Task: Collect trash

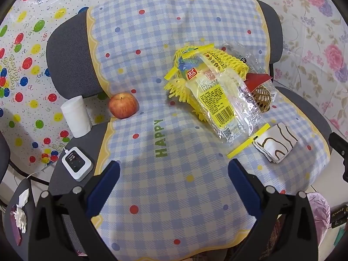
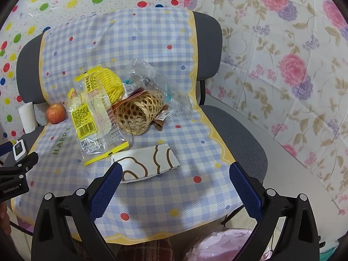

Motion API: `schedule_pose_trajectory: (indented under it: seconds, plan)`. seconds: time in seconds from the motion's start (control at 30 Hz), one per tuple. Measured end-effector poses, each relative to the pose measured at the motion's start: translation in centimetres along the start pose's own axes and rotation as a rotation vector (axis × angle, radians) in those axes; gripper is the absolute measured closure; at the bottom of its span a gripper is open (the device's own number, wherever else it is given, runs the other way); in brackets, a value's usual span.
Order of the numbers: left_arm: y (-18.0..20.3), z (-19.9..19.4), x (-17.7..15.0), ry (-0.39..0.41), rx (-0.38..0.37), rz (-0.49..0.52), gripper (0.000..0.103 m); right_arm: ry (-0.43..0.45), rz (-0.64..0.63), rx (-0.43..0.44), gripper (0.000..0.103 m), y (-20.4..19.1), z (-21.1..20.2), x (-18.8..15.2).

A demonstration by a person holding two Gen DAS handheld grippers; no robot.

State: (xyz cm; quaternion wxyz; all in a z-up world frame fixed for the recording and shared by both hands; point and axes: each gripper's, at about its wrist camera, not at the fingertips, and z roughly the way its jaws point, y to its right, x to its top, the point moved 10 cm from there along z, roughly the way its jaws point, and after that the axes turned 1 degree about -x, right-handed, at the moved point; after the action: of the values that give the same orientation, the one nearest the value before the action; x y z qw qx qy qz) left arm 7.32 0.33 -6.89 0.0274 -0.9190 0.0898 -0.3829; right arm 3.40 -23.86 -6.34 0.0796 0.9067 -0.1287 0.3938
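A chair covered by a blue checked cloth holds a heap of trash. A clear and yellow food wrapper lies over a yellow foam net; it also shows in the right wrist view. A flattened white wrapper with brown loops lies just in front of my right gripper, which is open above the cloth. It shows at the right in the left wrist view. Crumpled clear plastic lies behind a small woven basket. My left gripper is open and empty over the cloth.
A red apple, a white paper cup and a small white device sit at the chair's left side. A pink plastic bag hangs below the seat's front edge. Patterned sheets cover the wall behind.
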Motion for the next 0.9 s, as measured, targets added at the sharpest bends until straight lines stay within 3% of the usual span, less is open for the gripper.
schedule_pose_trajectory:
  seconds: [0.9]
  plan:
    - [-1.5,-0.4,1.0,0.003,0.0,-0.005,0.006,0.005,0.029,-0.029,0.006,0.0,0.5,0.3]
